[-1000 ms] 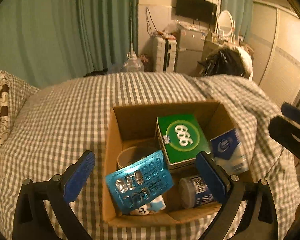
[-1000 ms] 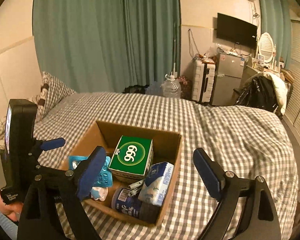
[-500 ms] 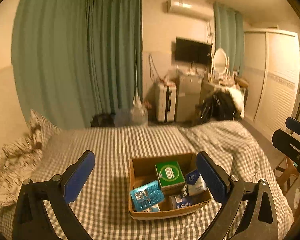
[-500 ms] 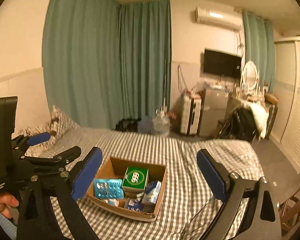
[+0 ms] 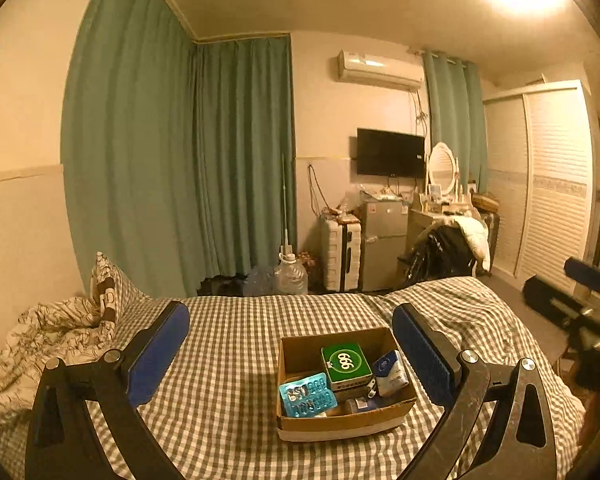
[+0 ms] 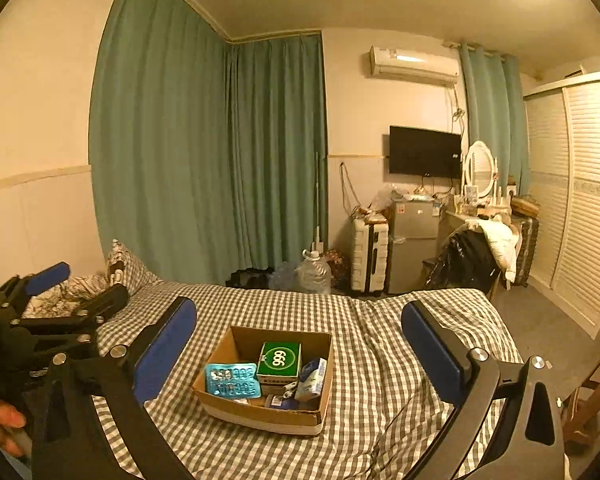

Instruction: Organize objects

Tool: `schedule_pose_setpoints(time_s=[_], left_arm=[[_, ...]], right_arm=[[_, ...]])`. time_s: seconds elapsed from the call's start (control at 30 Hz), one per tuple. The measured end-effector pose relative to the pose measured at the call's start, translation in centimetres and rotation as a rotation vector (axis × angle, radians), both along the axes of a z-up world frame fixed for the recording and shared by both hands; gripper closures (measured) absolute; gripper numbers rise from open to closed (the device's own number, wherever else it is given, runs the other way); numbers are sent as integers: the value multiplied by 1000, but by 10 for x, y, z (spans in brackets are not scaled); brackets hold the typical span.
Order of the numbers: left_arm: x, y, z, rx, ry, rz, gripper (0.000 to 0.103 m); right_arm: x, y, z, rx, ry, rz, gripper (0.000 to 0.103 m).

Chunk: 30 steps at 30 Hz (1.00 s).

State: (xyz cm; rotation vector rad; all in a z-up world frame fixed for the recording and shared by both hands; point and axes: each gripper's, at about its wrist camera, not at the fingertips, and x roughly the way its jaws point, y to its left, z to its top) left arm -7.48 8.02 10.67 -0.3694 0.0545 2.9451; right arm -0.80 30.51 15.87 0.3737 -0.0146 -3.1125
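The cardboard box (image 5: 342, 420) sits on the checked bedspread (image 5: 228, 360), its long axis running roughly from the foot of the bed toward the curtains. Packed inside are a green carton (image 5: 345, 361) at the back, a blue blister pack (image 5: 307, 395) leaning at about eight o'clock from it, a white-and-blue packet (image 5: 389, 367) at three o'clock and a small dark jar (image 6: 278, 401) at the near edge. From the left gripper (image 5: 291, 356) the box lies at about five o'clock, low and ahead; from the right gripper (image 6: 299, 350) it lies nearer six o'clock. Both hang well above it, jaws spread wide and empty. Neither looks clearly nearer, I'd say. Nothing seems left loose on the bedspread, so the tidying looks about done.
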Motion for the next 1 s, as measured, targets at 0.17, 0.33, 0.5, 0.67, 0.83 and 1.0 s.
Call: schedule_pose_setpoints(time_s=[0.17,0.33,0.5,0.67,0.83,1.0], left_arm=[[11,1,-44,11,21,15,0],[6,0,-75,17,-12,28,0],[8,1,-82,28,-9,16,0],[9,4,-87,5,-25,4,0],[9,2,-88,19,-45,8,0],[13,4,-86,1,-39,19,0]], right_arm=[[11,-6,-62,53,112,-90,0],[-12,-6,-102,69,31,-58,0],[-18,0,-110,25,16,-23,0],[-19,2,-111,23,-3,-29,0],[-13,0,-107,25,9,-29,0],[-13,3,-105,15,8,-26,0]])
